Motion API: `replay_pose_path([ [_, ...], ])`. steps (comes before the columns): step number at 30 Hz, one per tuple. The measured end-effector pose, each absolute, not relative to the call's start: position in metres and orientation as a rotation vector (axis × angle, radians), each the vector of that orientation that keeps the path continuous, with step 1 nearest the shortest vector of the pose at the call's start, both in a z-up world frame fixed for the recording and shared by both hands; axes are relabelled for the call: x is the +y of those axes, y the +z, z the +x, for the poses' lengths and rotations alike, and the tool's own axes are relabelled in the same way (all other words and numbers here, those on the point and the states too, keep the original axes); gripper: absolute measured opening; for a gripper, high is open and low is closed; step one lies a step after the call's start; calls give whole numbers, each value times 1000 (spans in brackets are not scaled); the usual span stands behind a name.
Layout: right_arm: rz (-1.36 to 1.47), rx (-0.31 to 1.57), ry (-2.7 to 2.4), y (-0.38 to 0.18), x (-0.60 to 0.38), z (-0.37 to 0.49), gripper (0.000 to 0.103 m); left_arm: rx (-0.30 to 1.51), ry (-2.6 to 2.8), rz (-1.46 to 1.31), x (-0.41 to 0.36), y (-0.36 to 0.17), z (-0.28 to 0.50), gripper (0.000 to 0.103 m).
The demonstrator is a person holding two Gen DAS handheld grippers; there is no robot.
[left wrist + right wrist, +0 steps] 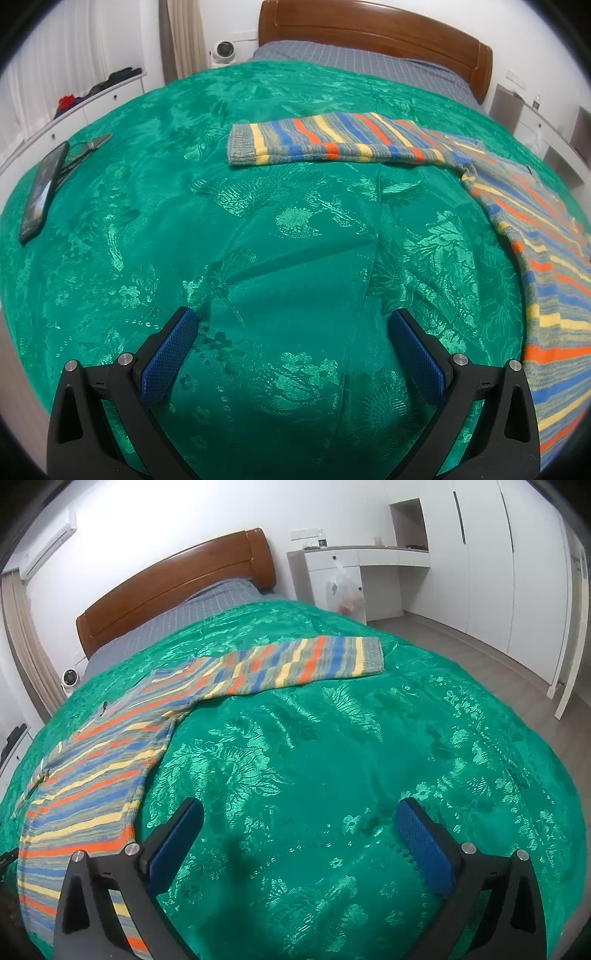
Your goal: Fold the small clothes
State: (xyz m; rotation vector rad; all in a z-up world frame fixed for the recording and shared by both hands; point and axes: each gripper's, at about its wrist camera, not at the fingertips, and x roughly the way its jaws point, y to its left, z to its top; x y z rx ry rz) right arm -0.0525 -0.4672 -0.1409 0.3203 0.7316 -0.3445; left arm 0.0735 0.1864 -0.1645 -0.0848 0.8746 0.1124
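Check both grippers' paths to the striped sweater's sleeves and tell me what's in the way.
Nothing visible blocks either. Only bare green bedspread lies between the open left gripper and its sleeve, and between the open right gripper and its sleeve. The phone lies far off to the side, clear of the sweater.

Striped sweater (535,236) runs off the right edge in the left wrist view; in the right wrist view its lower hem is hidden behind the right tongs (299,818). Items on the distant white desk (369,552) too small to identify.
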Motion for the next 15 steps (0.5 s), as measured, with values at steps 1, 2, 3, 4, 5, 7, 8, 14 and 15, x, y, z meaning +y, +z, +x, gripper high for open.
replay_pose_path([
  [1, 318, 740, -346, -139, -468, -51, 103, 874, 112, -84, 186, -164, 73, 103],
  [2, 314, 752, -345, -136, -471, -49, 103, 874, 112, -82, 186, -164, 73, 103],
  [3, 310, 765, -339, -131, -477, -45, 103, 874, 112, -79, 186, -164, 73, 103],
  [4, 309, 769, -335, -126, -482, -42, 103, 874, 113, -76, 186, -164, 73, 103],
  [5, 312, 774, -329, -118, -492, -37, 103, 873, 113, -72, 186, -163, 74, 103],
  [7, 356, 782, -313, -98, -525, -23, 103, 872, 116, -67, 185, -163, 73, 103],
  [8, 385, 779, -311, -89, -541, -15, 103, 871, 118, -64, 185, -163, 73, 103],
  [14, 590, 814, -244, -66, -617, 41, 102, 868, 133, -43, 181, -165, 74, 103],
  [15, 494, 840, -313, -61, -615, 52, 102, 868, 136, -38, 181, -165, 74, 103],
])
